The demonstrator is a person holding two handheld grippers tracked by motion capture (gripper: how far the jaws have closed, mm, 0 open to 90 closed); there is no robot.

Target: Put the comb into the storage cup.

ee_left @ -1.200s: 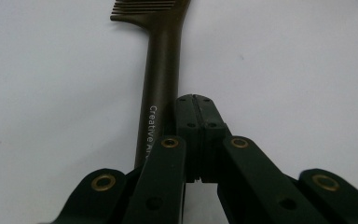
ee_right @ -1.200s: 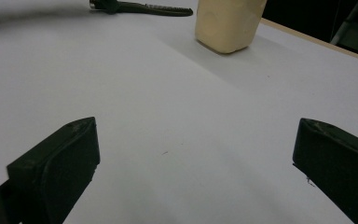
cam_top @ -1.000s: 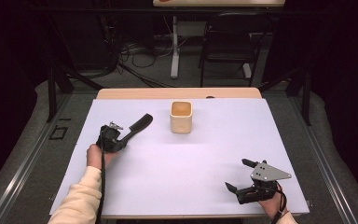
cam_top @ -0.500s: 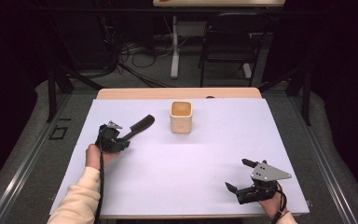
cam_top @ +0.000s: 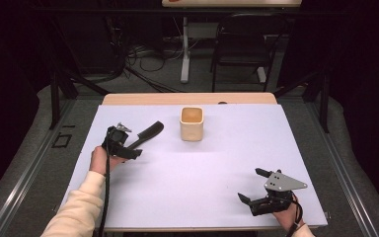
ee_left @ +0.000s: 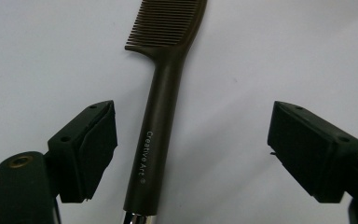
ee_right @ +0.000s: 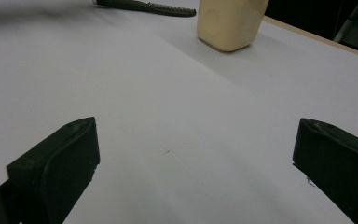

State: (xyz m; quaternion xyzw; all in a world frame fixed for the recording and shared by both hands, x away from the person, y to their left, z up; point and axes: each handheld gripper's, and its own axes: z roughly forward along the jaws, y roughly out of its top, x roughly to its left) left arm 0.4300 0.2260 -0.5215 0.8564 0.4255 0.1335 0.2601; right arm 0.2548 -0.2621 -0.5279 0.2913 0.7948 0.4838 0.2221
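Comb [ee_left: 161, 116] between left gripper's [ee_left: 191, 149] parted fingers.
Right gripper [cam_top: 254, 186] rests on the desk [cam_top: 217, 163], fingers apart, holding nothing.

We note the comb [ee_left: 161, 116]: dark brown plastic, smooth, semi-matt, with a shiny metal tip at its handle end. The cup [cam_top: 192, 123] looks cream, smooth and matt. The tabletop [cam_top: 202, 168] carries a matt white sheet; a pale wood edge shows behind. The left tool [ee_left: 193, 154] has matt black plastic jaws.
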